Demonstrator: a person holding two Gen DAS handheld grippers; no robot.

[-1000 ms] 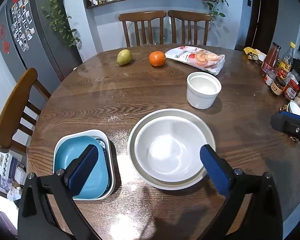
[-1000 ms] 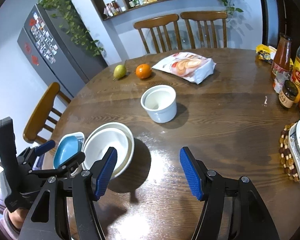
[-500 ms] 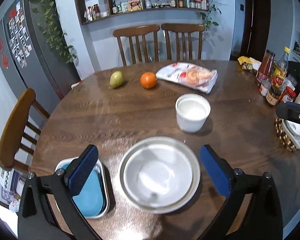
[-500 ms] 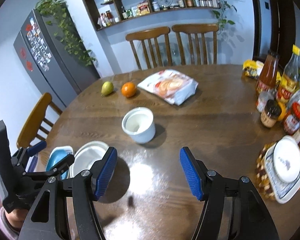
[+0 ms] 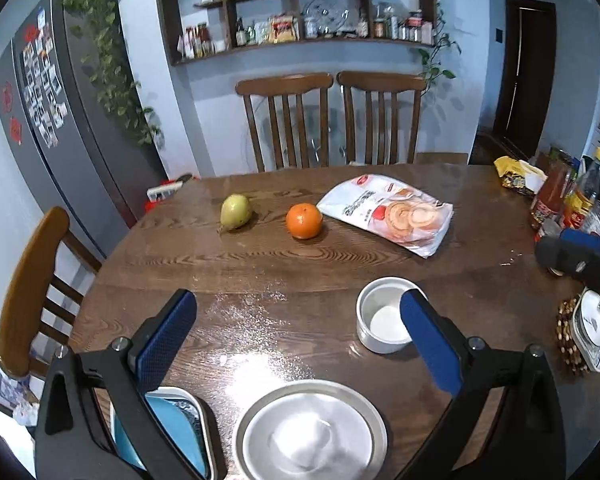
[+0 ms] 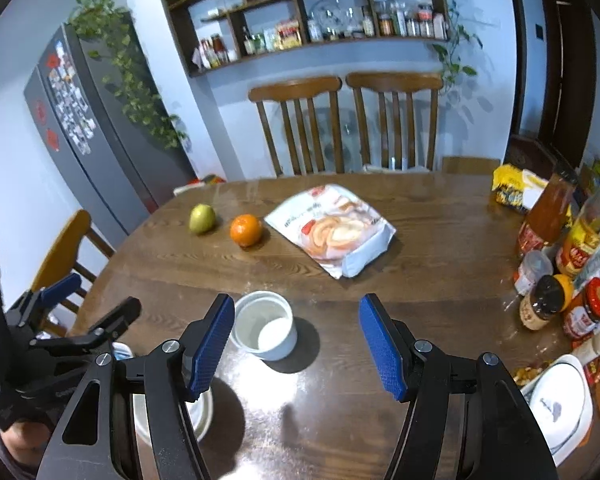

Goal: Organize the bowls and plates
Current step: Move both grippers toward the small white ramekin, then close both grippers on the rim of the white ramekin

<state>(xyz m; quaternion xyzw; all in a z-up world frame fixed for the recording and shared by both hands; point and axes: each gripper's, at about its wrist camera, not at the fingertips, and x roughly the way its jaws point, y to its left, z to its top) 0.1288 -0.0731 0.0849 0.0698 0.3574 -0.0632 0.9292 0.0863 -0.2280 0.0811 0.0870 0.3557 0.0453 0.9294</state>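
Both grippers hung above the round wooden table (image 5: pixel 260 264) with their blue-padded fingers spread wide and nothing between them. The left gripper (image 5: pixel 296 346) sat low over the near edge. Below it a wide white bowl (image 5: pixel 312 432) rested inside a pale plate, its near rim cut off by the bottom of the left wrist view. To its left a blue dish (image 5: pixel 180 436) lay in a white square tray, mostly hidden behind the gripper's black frame. A small white ramekin (image 5: pixel 380 320) stood upright farther in, its right side partly covered by the right-hand finger pad.

From the right wrist view, the right gripper (image 6: pixel 296 346) hovered near the ramekin (image 6: pixel 264 330), which stood just beside its left pad and apart from it. The stacked bowl was mostly masked by the frame there. A white plate with a blue mark (image 6: pixel 560 404) sat at the table's right edge, cropped by the lens rim; what lay under it was hard to make out.

A pear (image 5: pixel 235 212), an orange (image 5: pixel 304 221) and a snack bag (image 5: pixel 392 214) lay across the far side.
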